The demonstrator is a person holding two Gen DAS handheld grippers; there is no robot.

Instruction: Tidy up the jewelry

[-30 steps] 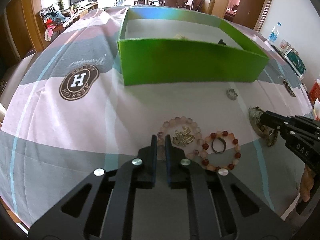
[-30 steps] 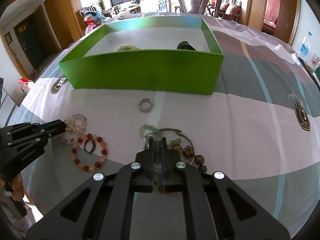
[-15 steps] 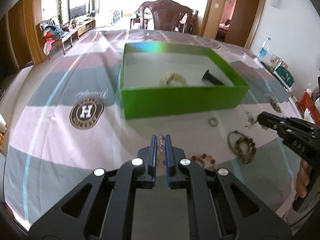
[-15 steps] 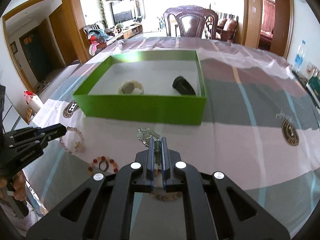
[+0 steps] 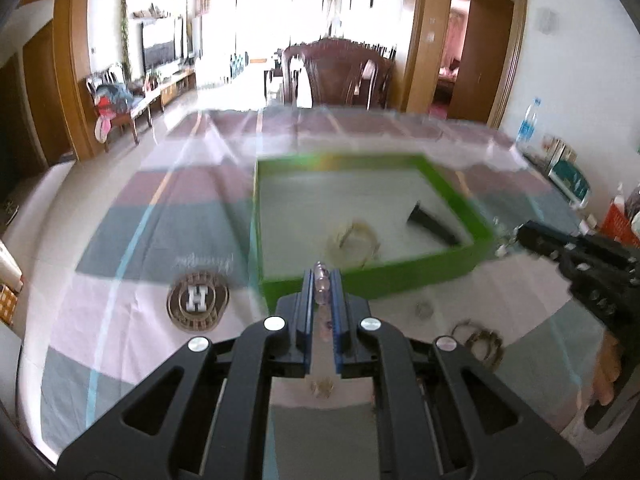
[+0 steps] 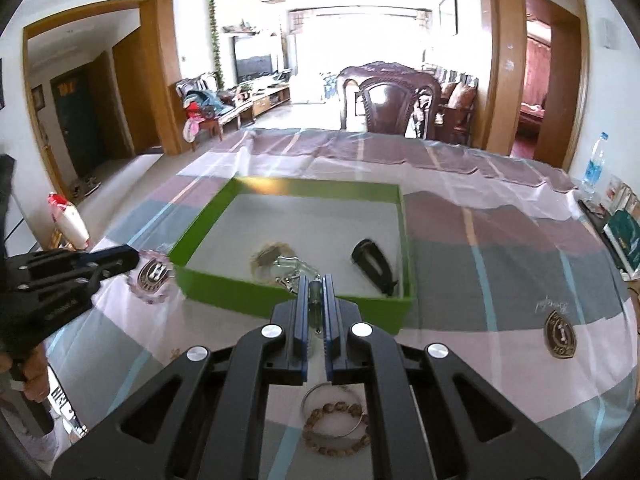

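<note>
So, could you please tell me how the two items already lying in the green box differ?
The pale bracelet is a light, round beaded loop, while the black clip is dark, solid and elongated. The bracelet lies near the middle of the front wall of the green box; the clip lies by the right wall. Both rest flat on the box floor.

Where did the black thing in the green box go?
In the right wrist view, the black clip lies inside the green box, in its near right corner.
</note>
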